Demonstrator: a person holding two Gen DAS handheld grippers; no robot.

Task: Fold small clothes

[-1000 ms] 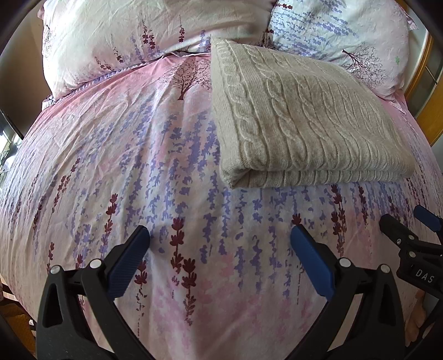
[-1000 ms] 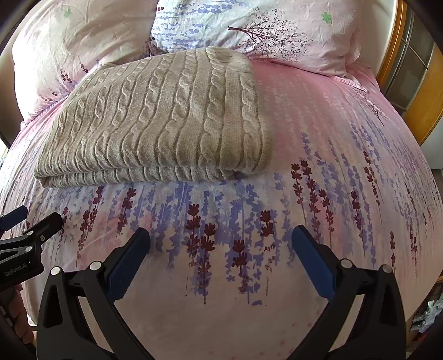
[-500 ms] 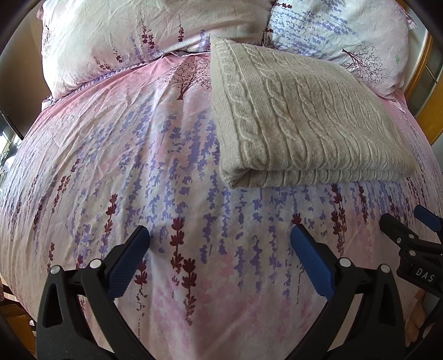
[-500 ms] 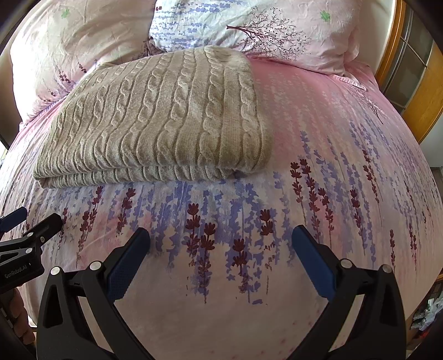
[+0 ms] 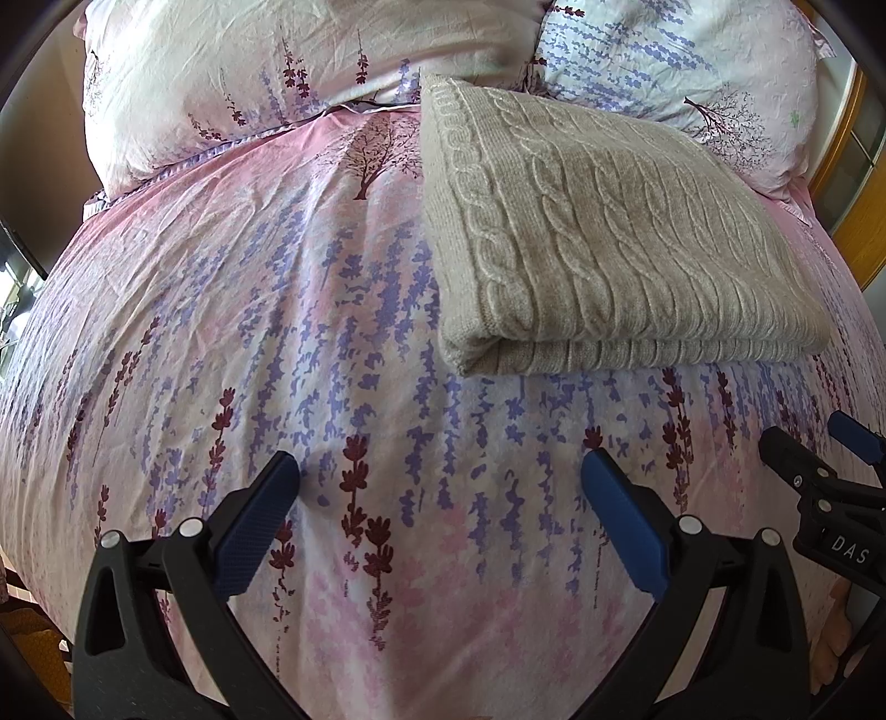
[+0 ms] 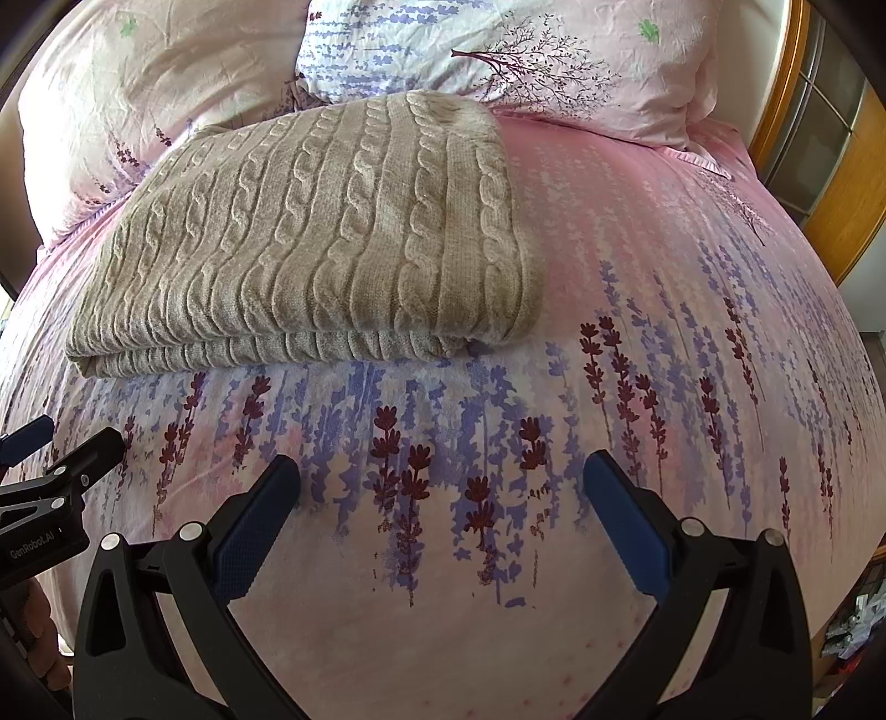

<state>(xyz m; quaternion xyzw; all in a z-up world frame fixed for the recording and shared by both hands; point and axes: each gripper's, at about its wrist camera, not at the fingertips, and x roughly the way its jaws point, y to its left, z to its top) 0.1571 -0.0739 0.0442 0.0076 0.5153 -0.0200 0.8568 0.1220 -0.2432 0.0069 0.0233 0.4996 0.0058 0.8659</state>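
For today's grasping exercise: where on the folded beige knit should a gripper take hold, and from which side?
Probably the thick doubled near edge of the knit, approached low from the front; its stacked layers face both open grippers, left and right.

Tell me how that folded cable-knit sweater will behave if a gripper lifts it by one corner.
The cable-knit sweater is soft knit, so it would probably sag. Its stacked layers look loose at the front edge, so the fold may fall open. The thick knit suggests some weight.

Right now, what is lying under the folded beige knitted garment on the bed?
The folded knitted garment rests directly on the floral duvet, and its far edge reaches the pillows. Whether anything is hidden beneath it or between its layers cannot be seen.
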